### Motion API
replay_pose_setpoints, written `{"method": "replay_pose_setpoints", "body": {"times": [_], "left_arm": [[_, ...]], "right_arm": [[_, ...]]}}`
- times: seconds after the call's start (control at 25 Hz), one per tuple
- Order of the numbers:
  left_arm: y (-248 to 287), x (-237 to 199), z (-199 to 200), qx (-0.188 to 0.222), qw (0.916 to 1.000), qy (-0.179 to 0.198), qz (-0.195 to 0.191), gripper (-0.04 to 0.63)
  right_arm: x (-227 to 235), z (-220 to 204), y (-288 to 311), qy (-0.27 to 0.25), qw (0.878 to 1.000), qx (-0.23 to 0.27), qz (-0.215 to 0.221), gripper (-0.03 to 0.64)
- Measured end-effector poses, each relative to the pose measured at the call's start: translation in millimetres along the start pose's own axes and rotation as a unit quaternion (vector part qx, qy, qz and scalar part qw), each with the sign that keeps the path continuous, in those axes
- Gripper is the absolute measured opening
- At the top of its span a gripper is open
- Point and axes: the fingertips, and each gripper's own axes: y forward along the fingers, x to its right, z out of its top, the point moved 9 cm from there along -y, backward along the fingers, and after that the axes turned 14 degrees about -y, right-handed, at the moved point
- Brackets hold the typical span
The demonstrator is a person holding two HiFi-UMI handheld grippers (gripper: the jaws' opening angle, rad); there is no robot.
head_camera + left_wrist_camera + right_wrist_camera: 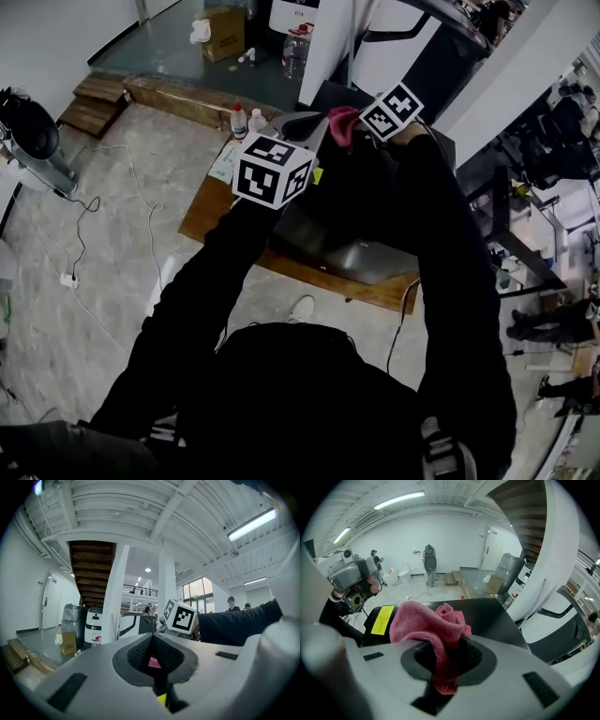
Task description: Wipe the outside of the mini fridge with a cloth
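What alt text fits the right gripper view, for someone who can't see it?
The right tool, seen from just behind its jaws, is shut on a bunched pink cloth over the black fridge top. A yellow label sits on the fridge's left edge, and a bright white room lies beyond.

Cloth [433, 625]: pink terry, looked nappy and rough, matt. Mini fridge [492, 613]: black top was smooth and matt; in the head view its side showed a dull metallic sheen. Yellow label [383, 619] on the fridge top looked like a smooth sticker. Wooden board [211, 216] under the fridge: bare brown, matt. Floor [103, 281] around the fridge: pale veined stone look, smooth. Right gripper [445, 665] shell was grey matt plastic; pads [473, 654] black, ribbed.
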Motion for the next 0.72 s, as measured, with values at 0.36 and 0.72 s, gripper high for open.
{"method": "replay_pose_setpoints", "body": {"times": [0.36, 0.72], "left_arm": [[-64.0, 25.0, -26.1, -0.01, 0.9998, 0.001, -0.018, 0.005], [-111.7, 49.4, -37.0, -0.002, 0.9996, 0.007, -0.029, 0.005]], "right_arm": [[-98.4, 11.7, -13.4, -0.018, 1.0, 0.002, -0.017, 0.081], [-190.0, 27.8, -40.0, -0.062, 0.996, 0.039, -0.053, 0.083]]}}
